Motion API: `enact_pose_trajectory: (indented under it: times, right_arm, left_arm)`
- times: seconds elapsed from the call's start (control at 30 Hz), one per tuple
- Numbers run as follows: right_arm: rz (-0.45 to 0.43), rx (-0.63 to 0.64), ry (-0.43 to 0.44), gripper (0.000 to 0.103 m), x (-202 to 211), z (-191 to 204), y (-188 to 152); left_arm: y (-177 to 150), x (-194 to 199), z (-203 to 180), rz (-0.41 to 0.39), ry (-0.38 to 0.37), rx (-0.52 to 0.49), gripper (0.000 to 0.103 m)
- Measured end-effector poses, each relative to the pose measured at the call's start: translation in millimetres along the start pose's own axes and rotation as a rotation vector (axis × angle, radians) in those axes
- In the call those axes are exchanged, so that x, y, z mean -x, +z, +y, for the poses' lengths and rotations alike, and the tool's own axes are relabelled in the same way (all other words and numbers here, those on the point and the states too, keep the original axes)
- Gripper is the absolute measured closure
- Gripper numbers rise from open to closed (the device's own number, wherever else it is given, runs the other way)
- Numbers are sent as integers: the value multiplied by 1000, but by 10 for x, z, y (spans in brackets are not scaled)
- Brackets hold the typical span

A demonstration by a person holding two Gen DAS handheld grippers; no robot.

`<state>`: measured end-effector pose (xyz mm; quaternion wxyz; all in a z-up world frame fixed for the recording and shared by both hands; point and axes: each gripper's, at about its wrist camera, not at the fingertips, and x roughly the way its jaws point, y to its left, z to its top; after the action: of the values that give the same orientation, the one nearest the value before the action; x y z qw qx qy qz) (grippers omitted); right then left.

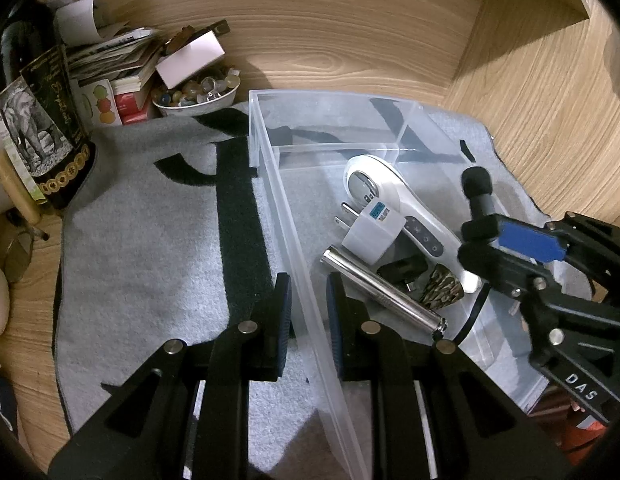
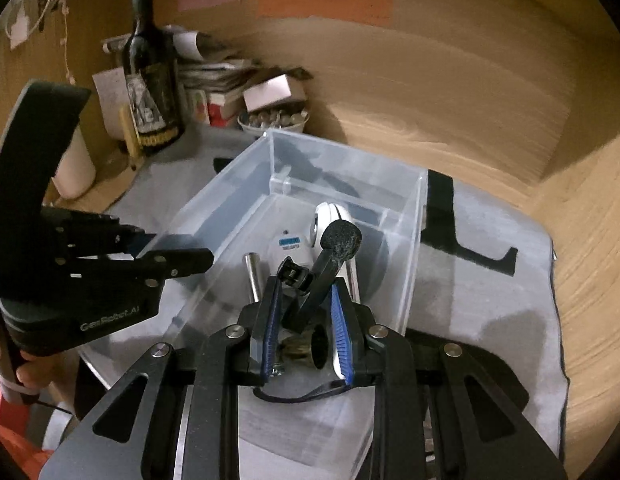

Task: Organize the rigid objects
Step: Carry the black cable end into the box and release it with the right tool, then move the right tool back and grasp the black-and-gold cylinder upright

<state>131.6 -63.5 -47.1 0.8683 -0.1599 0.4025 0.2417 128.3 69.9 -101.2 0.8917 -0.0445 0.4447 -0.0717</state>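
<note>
A clear plastic bin [image 1: 270, 148] stands on a grey mat. My left gripper [image 1: 308, 312] is shut on the bin's left wall, one finger inside and one outside. In the bin lie a white handheld device [image 1: 389, 192], a white plug adapter [image 1: 371, 232], a metal cylinder [image 1: 385, 292], a small black part [image 1: 401, 270] and a camouflage-patterned piece [image 1: 441, 290]. My right gripper [image 2: 306, 308] is shut on a small black microphone [image 2: 341, 240] with a foam tip and a clip, held above the bin's near end. The left wrist view shows that gripper [image 1: 481, 240] and the microphone [image 1: 475, 184] at the right.
A dark wine bottle [image 1: 38, 120], stacked papers and booklets [image 1: 114, 56], a small white box [image 1: 190, 58] and a bowl of marbles [image 1: 198, 96] crowd the back left corner. Wooden walls close the back and right. The grey mat [image 1: 150, 260] has black markings.
</note>
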Motion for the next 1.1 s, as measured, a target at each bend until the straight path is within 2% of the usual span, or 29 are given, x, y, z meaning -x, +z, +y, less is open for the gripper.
enact_pose_trajectory:
  times: [0.07,0.3,0.5,0.7,0.93,1.0,1.1]
  right_arm:
    - [7,-4,8,80,-15,-8,-1]
    - [-37,-28,-6,63,81,-49,-1]
    - [-94,-55,-40,58,314,-179,-17]
    - [-115,-107,-135,58,566,-431,-131]
    - [-53,-194,-224,53,671,-744,-452]
    - [-18,-214,-240,46,631,-791,-582]
    - [21,-240,-207,44,565,-825,-742]
  left_arm:
    - [3,-1,-4,1,2,-2,86]
    - [1,0,-10,0,3,-2,86]
    - [2,1,-11,1,2,0,86]
    - [3,1,-10,1,2,-1,86]
    - [-1,6,4,2,0,-1,86]
    - [-1,7,3,1,1,-2,86]
    - [-9,7,4,-1,1,-2,86]
